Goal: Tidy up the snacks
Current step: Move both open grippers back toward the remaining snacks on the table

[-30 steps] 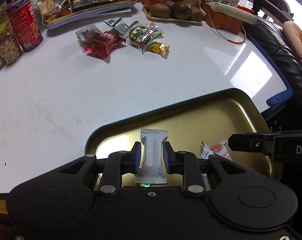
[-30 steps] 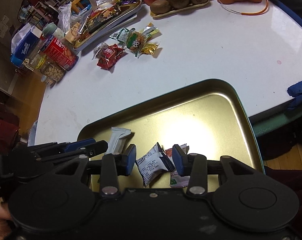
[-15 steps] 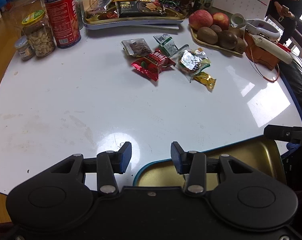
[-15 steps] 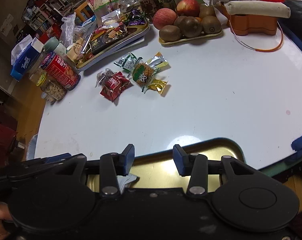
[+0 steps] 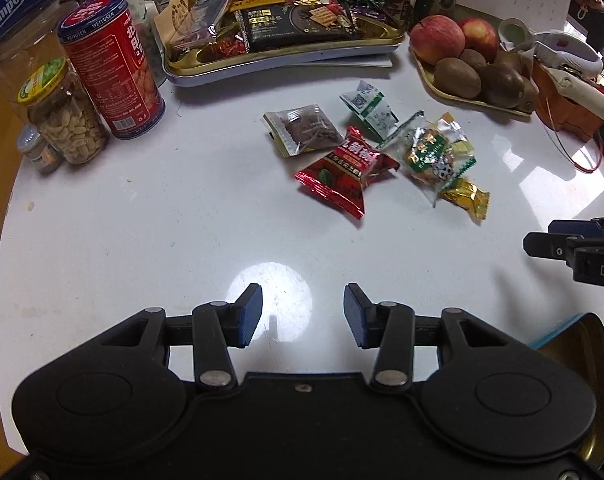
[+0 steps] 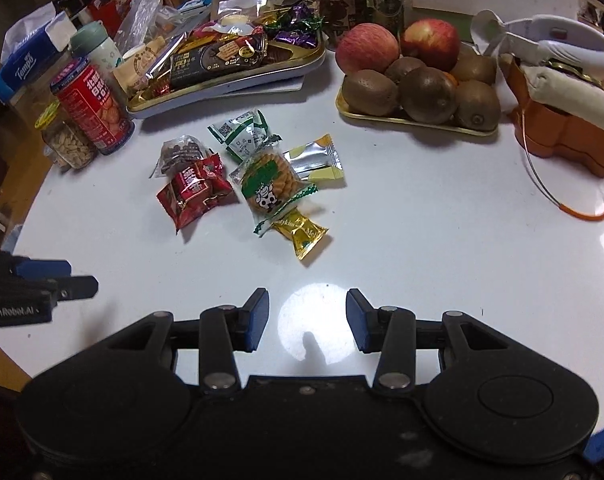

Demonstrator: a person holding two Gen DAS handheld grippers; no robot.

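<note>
Several loose snack packets lie in a cluster on the white table (image 5: 142, 240): a red packet (image 5: 341, 172), a brown cookie packet (image 5: 305, 130), a green-white packet (image 5: 369, 110), a clear biscuit packet (image 5: 429, 154) and a gold candy (image 5: 463, 198). My left gripper (image 5: 302, 316) hovers short of them, its jaws opening with nothing between them. My right gripper (image 6: 306, 320) is open and empty too, with the gold candy (image 6: 302, 234) and biscuit packet (image 6: 270, 184) just ahead. A corner of the gold tray (image 5: 581, 340) shows at lower right. Each gripper sees the other beside it.
At the back stand a red can (image 5: 110, 68), a peanut jar (image 5: 62, 116), a full snack tray (image 5: 286, 60), a fruit plate (image 6: 417, 124) with apples and kiwis, and an orange holder (image 6: 561, 140). Bare table lies between the grippers and the packets.
The left gripper let go of a grey-white bar in the gold tray and opened. Both grippers then moved off the tray toward the loose packets, and the tray slid almost out of view.
</note>
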